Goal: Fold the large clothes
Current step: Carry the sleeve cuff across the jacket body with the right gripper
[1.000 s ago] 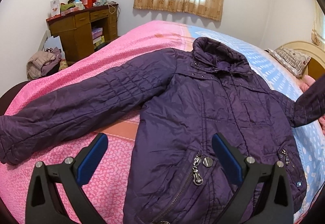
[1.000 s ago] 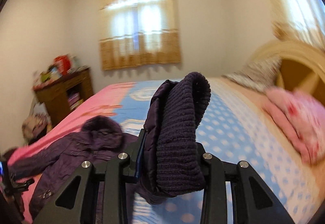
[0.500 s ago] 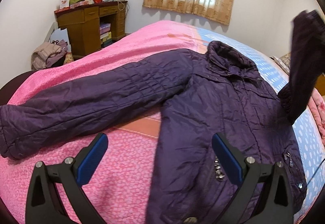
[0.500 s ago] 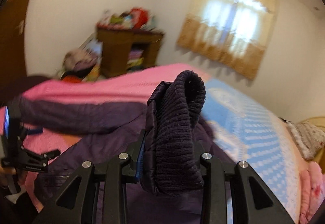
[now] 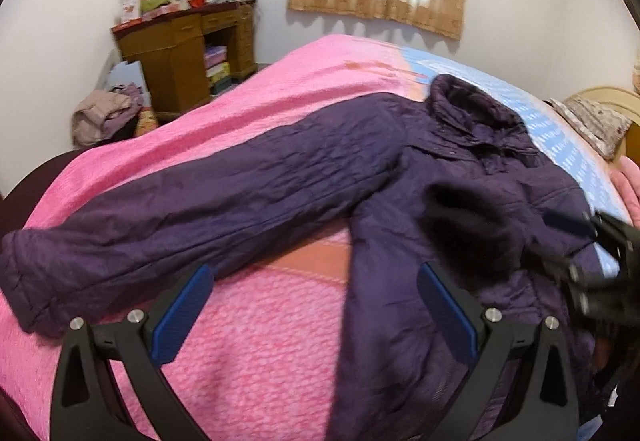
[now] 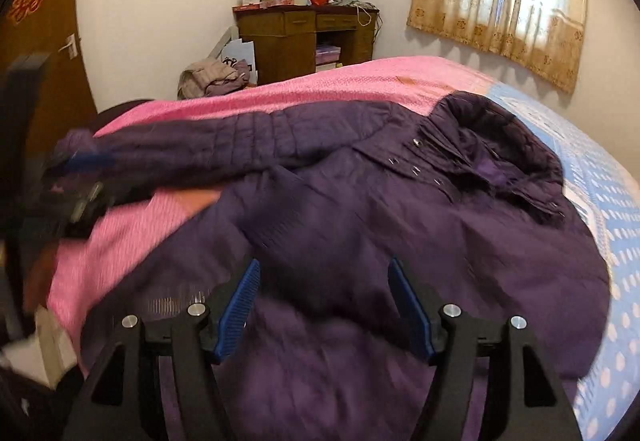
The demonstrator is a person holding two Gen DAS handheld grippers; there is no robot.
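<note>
One sleeve is folded, one is left, as I read it. The purple jacket (image 6: 400,209) lies front-up on the bed (image 5: 248,113), collar (image 6: 500,129) toward the window. Its right-side sleeve lies across the jacket's chest; the dark knit cuff (image 5: 468,225) sits on the front panel, though it's blurred in the left wrist view.

The right gripper (image 6: 324,305) has its jaws apart with nothing between them, just above the jacket's lower front. In the left wrist view it shows as a motion-smeared dark shape at the right edge, so contact with the fabric can't be judged.

The left gripper (image 5: 312,313) is also spread and empty, hovering over the pink bedspread in the gap between the jacket body and the other sleeve (image 5: 180,209). That sleeve lies stretched out flat, away from the body, with its cuff end (image 5: 24,281) near the bed edge.

Next move, my call: left gripper goes to that cuff end, pinches it and carries it over the chest to mirror the first sleeve. The padded fabric is bulky and slick, so take a deep bite on the cuff. After that, fold hem to collar.
</note>
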